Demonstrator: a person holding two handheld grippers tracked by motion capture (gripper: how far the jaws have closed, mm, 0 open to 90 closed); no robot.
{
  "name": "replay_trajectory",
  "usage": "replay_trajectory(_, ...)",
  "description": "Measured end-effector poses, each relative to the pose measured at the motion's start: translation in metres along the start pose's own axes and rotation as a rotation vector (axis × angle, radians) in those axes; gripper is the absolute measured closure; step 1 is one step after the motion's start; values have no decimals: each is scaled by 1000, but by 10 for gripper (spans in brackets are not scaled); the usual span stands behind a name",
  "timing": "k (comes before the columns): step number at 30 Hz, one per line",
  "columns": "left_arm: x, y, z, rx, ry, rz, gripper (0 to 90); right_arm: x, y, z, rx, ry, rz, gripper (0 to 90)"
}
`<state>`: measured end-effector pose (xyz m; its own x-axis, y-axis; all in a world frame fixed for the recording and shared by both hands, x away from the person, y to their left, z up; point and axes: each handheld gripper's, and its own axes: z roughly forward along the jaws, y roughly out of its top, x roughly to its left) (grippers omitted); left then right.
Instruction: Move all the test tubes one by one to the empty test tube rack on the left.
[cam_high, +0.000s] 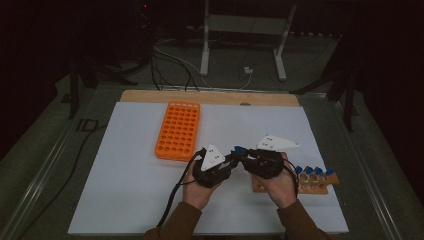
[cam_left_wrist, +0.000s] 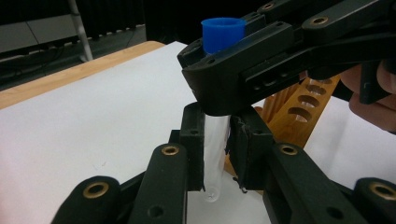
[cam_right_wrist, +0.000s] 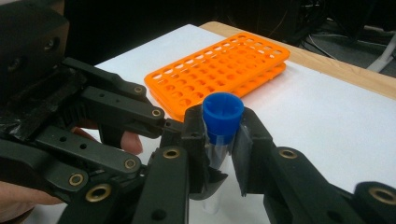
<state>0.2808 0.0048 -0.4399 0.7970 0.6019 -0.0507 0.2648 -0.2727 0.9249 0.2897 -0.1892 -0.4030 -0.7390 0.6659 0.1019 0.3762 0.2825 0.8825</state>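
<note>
My left gripper (cam_left_wrist: 215, 154) was clamped on the clear lower body of the test tube (cam_left_wrist: 215, 144), pads pressing both sides. My right gripper (cam_right_wrist: 219, 140) was clenched on the same tube just under its blue cap (cam_right_wrist: 222, 114). The tube stood upright above the white table (cam_high: 135, 170), near its front edge, between the orange rack (cam_high: 178, 130) and the wooden rack (cam_high: 315, 182).

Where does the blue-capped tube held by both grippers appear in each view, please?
High view: tube at centre, between the two grippers.
Left gripper view: upper centre, cap above the right gripper, glass between the left gripper's pads.
Right gripper view: centre, cap between the pads.
Shared landmark: white mat.
</note>
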Motion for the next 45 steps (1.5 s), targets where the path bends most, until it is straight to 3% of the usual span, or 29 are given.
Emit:
replay_trajectory(2, 0, 0, 0, -5, -5, 0, 768, -1, 0, -1, -2, 6, 4, 757)
replay_trajectory(5, 3, 0, -1, -2, 7, -6, 769, -4, -1, -3, -33, 17, 29, 568)
replay_trajectory(7, 5, 0, -2, 1, 16, -12, 770, -6, -2, -6, -48, -7, 36, 409)
replay_trajectory(10, 9, 1, -5, -3, 25, -19, 770, -10, -3, -9, -56, -63, 38, 288)
replay_trajectory(13, 14, 1, -8, -7, 36, -26, 770, -12, -7, -13, -70, -93, 30, 190)
replay_trajectory(20, 21, 1, -13, -9, 52, -29, 770, -13, -15, -23, -90, -122, 2, 93)
replay_trajectory(21, 22, 0, -14, -12, 56, -33, 770, -15, -19, -25, -91, -140, 1, 46)
replay_trajectory(30, 38, -2, -23, -16, 98, -35, 769, -17, -35, -29, -79, -147, 7, 6)
replay_trajectory(38, 65, -5, -35, -24, 179, -26, 769, -18, -46, -33, -101, -136, 34, 2)
replay_trajectory(45, 82, -10, -38, -7, 238, -25, 768, -17, -46, -33, -101, -138, 23, 2)
